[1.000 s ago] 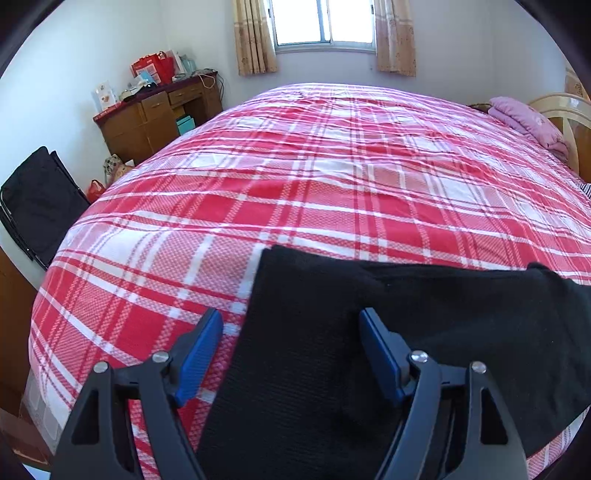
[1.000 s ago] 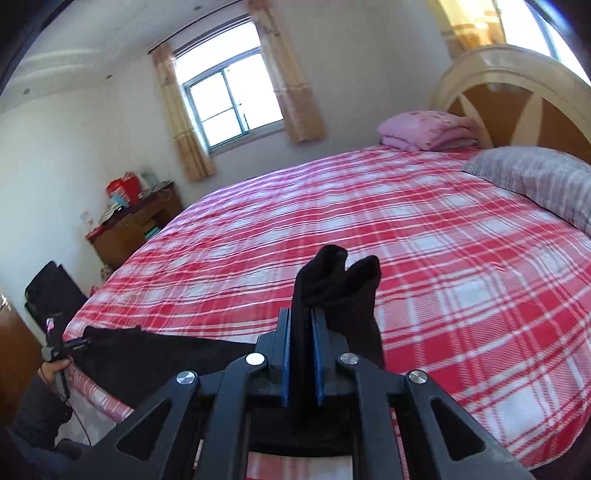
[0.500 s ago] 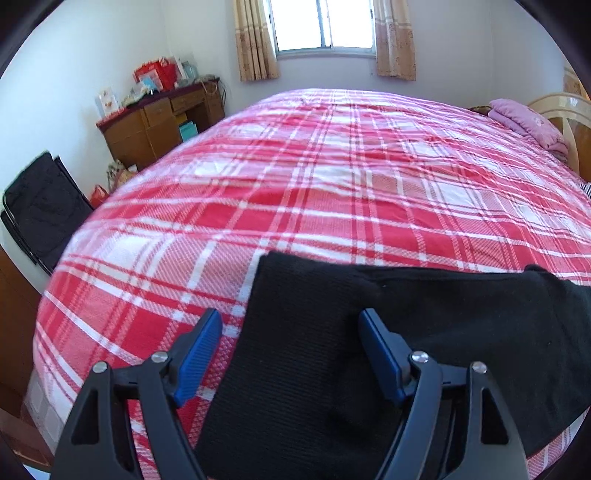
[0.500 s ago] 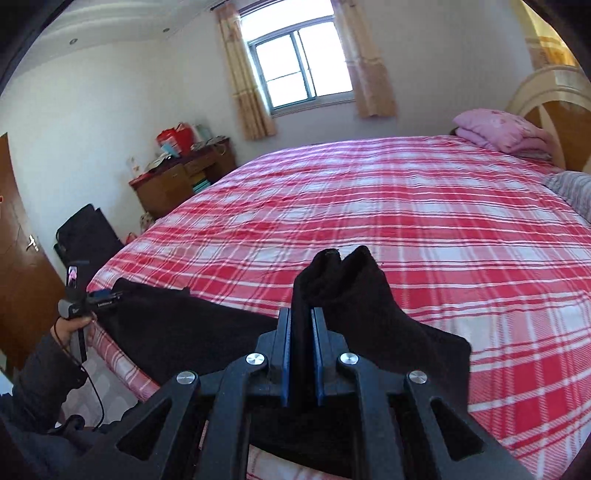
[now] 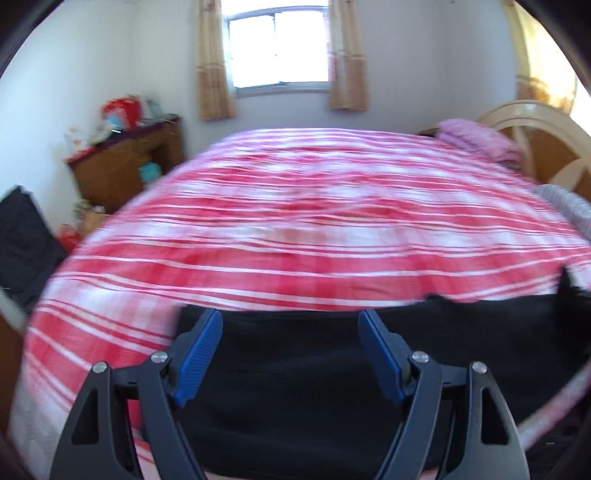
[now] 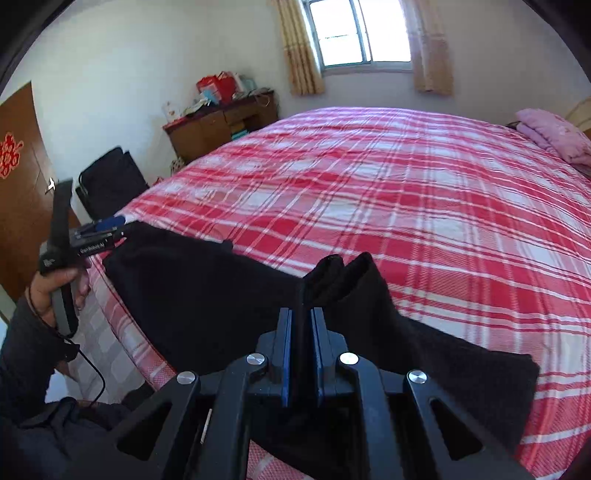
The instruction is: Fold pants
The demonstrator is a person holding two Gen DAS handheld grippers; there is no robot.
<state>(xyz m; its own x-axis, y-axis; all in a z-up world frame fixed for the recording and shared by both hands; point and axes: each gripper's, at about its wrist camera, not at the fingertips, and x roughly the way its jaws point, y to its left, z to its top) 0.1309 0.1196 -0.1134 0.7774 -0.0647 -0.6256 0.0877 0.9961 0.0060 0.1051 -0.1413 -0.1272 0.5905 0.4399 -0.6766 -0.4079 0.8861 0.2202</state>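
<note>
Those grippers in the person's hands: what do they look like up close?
Each gripper has black triangular-framed fingers with silver bolts and ribbed blue pads. The left one's black handle carries a small white-lettered label and trails a thin black cable. The person wears a dark sleeve.

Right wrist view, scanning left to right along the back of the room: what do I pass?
Brown door → black folding chair → wooden desk with red bags on top → left curtain → window → right curtain → folded pink blanket.
</note>
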